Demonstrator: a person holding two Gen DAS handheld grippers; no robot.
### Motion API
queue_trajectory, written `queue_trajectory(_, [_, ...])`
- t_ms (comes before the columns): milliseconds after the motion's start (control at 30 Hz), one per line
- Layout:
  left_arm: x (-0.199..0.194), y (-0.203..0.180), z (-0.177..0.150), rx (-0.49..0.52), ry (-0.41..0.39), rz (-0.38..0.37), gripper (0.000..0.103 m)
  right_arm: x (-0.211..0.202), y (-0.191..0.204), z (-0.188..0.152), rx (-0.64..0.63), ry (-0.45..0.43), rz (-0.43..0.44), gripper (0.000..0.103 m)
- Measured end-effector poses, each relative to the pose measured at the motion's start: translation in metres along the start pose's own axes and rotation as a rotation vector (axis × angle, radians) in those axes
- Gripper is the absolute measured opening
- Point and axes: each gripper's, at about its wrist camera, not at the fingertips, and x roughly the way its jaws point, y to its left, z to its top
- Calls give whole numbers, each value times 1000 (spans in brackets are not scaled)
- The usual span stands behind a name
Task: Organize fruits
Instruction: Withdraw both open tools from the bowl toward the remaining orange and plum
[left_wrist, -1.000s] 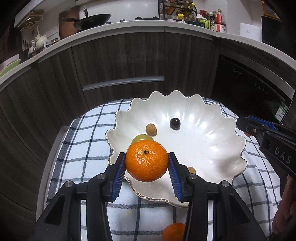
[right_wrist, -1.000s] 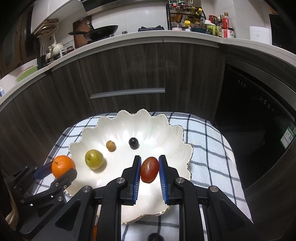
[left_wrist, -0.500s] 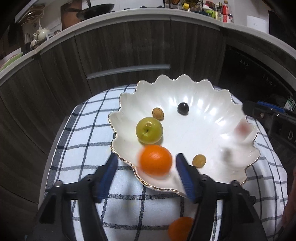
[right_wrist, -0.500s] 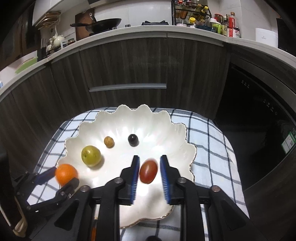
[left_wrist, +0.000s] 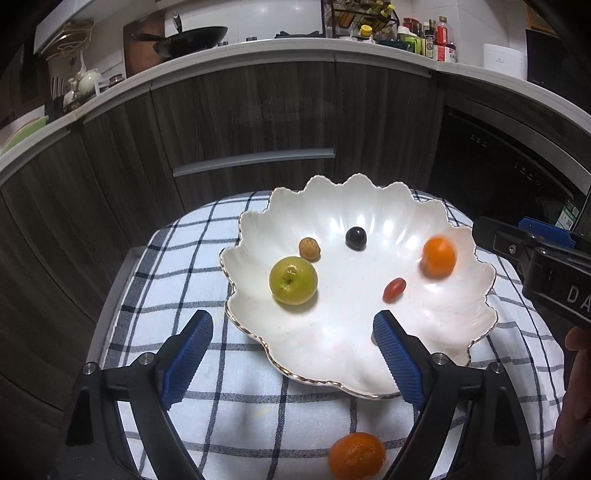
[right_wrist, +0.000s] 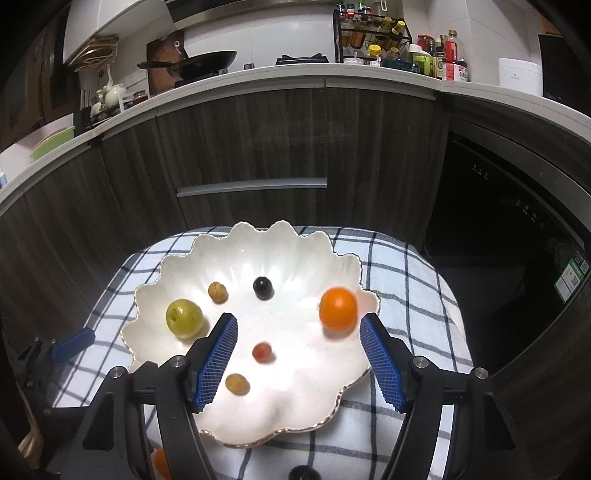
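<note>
Both my grippers spread over the fruit dish

My left gripper (left_wrist: 291, 354) and right gripper (right_wrist: 299, 356) have just been opening, nothing between them; mandarin (right_wrist: 338, 308) and cherry tomato (right_wrist: 261, 351) lie in the scalloped white dish (right_wrist: 295, 417); "DA" shows on my right gripper; counter labels unreadable.

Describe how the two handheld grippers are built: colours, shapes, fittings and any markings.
The left gripper and right gripper match: angular black plastic frames, two fingers faced with ribbed blue pads, and round silver screws at the joints. White letters "DA" mark the right gripper's side. No cables show.
</note>
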Motion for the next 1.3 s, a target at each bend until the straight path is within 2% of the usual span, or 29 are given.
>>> queue_trajectory(233, [-14,-1,0,14,-33,-8,94,-10,-4,-3,12,-11,-1,70])
queue_trajectory(633, [-42,-8,-7,29,-70,7,95,-36,-10,-13,19,-28,-1,70])
queue_trajectory(1300, [-68,-8,-32,19,-82,26,95,-63,-13,-37,15,-35,-11,70])
